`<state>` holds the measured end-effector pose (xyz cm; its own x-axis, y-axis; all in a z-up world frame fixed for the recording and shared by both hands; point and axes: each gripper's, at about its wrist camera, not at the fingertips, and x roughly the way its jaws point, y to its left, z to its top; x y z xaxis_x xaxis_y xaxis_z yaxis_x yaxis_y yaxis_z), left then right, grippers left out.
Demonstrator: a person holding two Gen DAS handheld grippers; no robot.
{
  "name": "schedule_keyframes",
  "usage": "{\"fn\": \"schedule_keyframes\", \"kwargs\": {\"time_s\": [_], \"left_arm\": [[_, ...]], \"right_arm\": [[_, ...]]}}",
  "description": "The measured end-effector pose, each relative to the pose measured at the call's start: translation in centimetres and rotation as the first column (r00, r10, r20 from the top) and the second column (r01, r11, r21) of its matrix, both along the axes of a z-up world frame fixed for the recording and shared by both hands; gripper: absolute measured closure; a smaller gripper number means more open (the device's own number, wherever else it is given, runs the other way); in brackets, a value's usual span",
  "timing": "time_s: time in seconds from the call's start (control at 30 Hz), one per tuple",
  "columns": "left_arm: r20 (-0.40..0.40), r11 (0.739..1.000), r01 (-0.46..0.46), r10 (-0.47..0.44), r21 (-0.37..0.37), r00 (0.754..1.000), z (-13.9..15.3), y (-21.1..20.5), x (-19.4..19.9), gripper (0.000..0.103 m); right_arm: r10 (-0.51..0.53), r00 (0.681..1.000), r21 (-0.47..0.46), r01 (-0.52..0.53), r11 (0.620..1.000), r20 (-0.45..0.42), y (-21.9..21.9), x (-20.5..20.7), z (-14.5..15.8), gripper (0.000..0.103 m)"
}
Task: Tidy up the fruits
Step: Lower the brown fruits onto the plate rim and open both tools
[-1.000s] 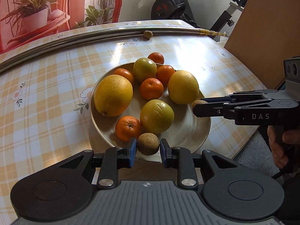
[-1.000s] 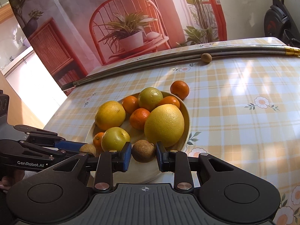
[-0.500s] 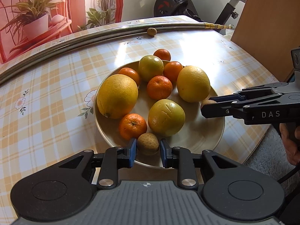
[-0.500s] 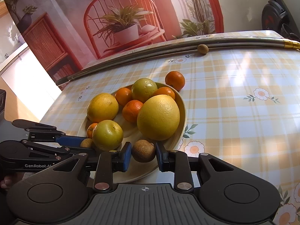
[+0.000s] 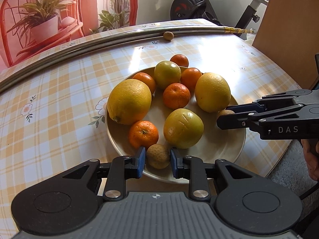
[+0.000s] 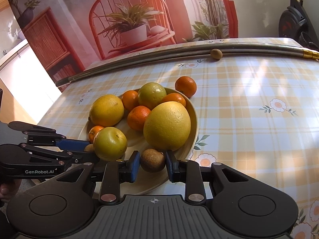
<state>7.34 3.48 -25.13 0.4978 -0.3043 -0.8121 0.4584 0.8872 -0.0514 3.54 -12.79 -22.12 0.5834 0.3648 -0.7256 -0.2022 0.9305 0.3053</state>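
Left claw (image 5: 157, 156) pinching a small brown fruit (image 5: 158, 156) over the plate's (image 5: 225, 149) near rim; right claw (image 6: 152, 160) pinching another (image 6: 152, 160) likewise. Plate directly below both.

- Ahead of the jaws spreads a table (image 6: 249, 119) under a glossy cloth, checked yellow and white with small daisies; sunlight falls across it in bright patches.
- Beyond the jaws, along the far edge, lies a long metal pole (image 5: 79, 43) with a brass-coloured end (image 5: 237, 30).
- Behind it hangs a printed backdrop (image 6: 129, 20): a red rattan chair, a potted plant, a wicker cabinet.
- Far ahead and to the right stands a black exercise bike (image 5: 197, 2) against a pale wall.
- Right of the jaws stands a brown board (image 5: 289, 29), with grey carpet (image 5: 287, 171) below.
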Motion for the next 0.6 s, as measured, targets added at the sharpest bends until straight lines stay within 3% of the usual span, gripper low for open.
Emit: {"fn": "schedule_keyframes", "kwargs": {"time_s": [0.23, 0.6], "left_arm": [[0.002, 0.998, -0.002, 0.002, -0.069, 1.000, 0.9, 1.2, -0.6, 0.067], [0.026, 0.995, 0.000, 0.003, -0.100, 1.000, 2.0, 2.3, -1.2, 0.067]], "right_arm": [[0.002, 1.000, -0.003, -0.002, 1.000, -0.006, 0.1, 0.1, 0.0, 0.077], [0.016, 1.000, -0.011, -0.016, 1.000, -0.003, 0.0, -0.1, 0.4, 0.074]]}}
